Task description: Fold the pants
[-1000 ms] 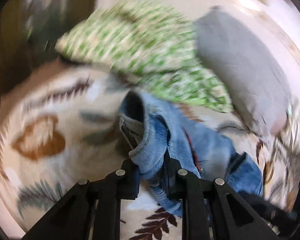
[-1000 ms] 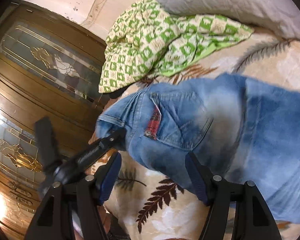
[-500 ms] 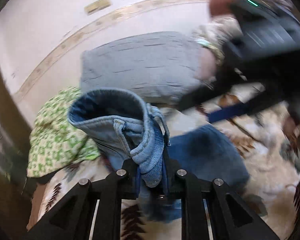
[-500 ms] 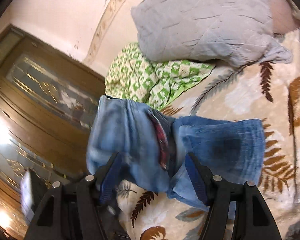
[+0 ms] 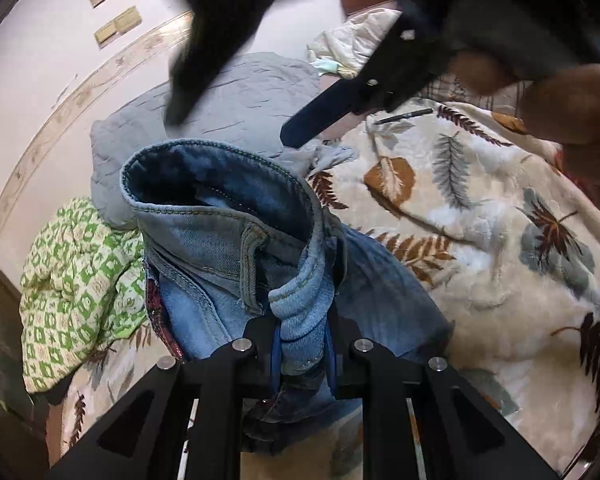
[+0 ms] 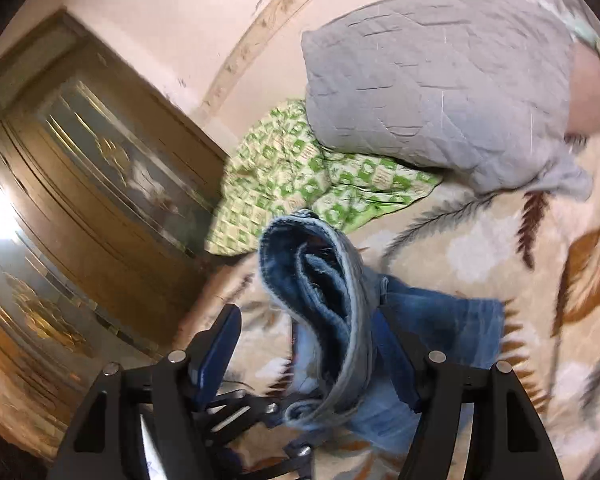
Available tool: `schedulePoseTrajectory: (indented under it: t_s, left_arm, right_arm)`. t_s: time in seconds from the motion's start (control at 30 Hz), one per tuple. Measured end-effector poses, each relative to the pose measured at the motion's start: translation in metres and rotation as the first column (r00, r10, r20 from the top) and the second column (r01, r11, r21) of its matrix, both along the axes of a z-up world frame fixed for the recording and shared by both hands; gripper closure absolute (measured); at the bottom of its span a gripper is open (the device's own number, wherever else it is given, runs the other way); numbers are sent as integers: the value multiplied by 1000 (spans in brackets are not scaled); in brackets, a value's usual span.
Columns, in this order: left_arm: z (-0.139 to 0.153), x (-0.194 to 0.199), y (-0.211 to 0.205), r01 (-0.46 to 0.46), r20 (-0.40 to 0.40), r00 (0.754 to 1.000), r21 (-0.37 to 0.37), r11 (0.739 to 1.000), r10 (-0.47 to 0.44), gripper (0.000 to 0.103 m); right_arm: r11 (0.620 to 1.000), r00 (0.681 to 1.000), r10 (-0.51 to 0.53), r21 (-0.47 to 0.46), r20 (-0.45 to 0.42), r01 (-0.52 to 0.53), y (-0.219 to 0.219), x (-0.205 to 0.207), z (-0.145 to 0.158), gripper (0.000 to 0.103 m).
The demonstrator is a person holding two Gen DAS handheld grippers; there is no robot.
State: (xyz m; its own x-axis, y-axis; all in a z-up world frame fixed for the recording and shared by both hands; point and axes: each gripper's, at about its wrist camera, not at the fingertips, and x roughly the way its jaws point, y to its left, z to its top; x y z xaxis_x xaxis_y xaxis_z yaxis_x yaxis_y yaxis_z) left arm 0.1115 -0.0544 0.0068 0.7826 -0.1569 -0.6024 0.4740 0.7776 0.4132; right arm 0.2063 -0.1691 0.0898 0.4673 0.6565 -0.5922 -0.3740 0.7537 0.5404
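The left tongs are clenched on a bunched fold of the jeans, holding the waistband up off the leaf-print blanket on the bed. The rest of the denim trails down onto the blanket below. The right tongs stand wide and released, the raised fold of jeans between their blue pads and resting against the right-hand one. Beyond the jeans lie a green-and-white checked cloth and a grey quilted pillow. A black pen lies on the blanket farther off. A wooden cabinet with glass doors stands beside the bed.
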Motion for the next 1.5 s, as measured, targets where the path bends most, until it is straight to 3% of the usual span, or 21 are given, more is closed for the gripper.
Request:
schedulePoseTrajectory:
  t_s: [0.13,0.27,0.33,0.37,0.4,0.47,0.67,0.77,0.83,0.9,0.93,0.97,1.0,1.07,1.17,1.3,1.33,1.4,1.5]
  left_arm:
    - [-10,-6,-5,31,-16,999,31,999,-31,86]
    - [-13,-11,-10,55,-22,998,49,997,-54,85]
    - [-16,-12,-12,61,-25,998,66,996,-59,85]
    - [-16,-13,-12,63,-27,998,68,996,-61,85]
    - [-14,-14,-11,67,-33,997,62,996,-65,85]
    - [-11,-15,-9,71,-46,997,40,997,-69,85]
    - [-12,-13,-9,80,-96,992,11,997,-79,84]
    - [-26,-10,-13,101,-171,980,12,995,-97,75]
    - [-26,-9,-8,111,-236,965,-25,994,-114,67]
    - [-16,-12,1,108,-237,964,-69,992,-122,62]
    - [-5,-15,10,103,-229,965,-114,988,-127,52]
    - [3,-18,17,96,-221,967,-154,983,-129,45]
    - [12,-20,26,82,-205,971,-192,978,-122,34]
    - [24,-20,44,29,-187,979,-254,967,-78,29]
    - [29,-4,73,-103,-250,968,-336,936,17,29]
    - [18,28,112,-323,-386,909,-423,847,154,29]
    - [11,37,119,-379,-429,883,-419,825,188,29]
    - [-5,49,125,-444,-484,846,-411,796,222,29]
    - [-20,54,136,-497,-544,810,-435,751,221,29]
  right_arm:
    - [995,994,97,-8,-48,-97,18,14,-16,32]
    - [982,996,42,-179,-76,-55,30,18,-34,32]
    - [988,993,-3,-156,-118,-15,20,25,-49,51]
    - [993,988,-10,-115,-156,-8,12,29,-55,78]
    - [996,980,-26,-84,-196,9,4,31,-60,87]
    - [996,978,-32,-89,-205,13,2,31,-59,90]
    - [993,956,-98,-93,-277,74,-13,33,-79,91]
    - [989,931,-111,-130,-347,69,-21,40,-113,86]
    - [990,914,-127,-105,-385,93,-28,45,-130,83]
    - [990,907,-134,-89,-399,107,-33,44,-132,76]
    - [990,906,-140,-75,-399,119,-38,42,-129,74]
    - [988,924,-154,-61,-350,141,-45,34,-113,64]
    - [986,936,-164,-58,-312,154,-48,27,-102,40]
    - [981,951,-193,-52,-240,186,-54,12,-83,25]
    - [976,959,-211,15,-190,218,-64,-13,-64,25]
    - [976,963,-193,59,-189,208,-56,-32,-64,28]
    - [980,963,-178,52,-201,192,-49,-32,-70,29]
    - [979,948,-202,-30,-248,201,-37,-26,-89,45]
    - [972,929,-236,-68,-284,226,-33,-17,-111,53]
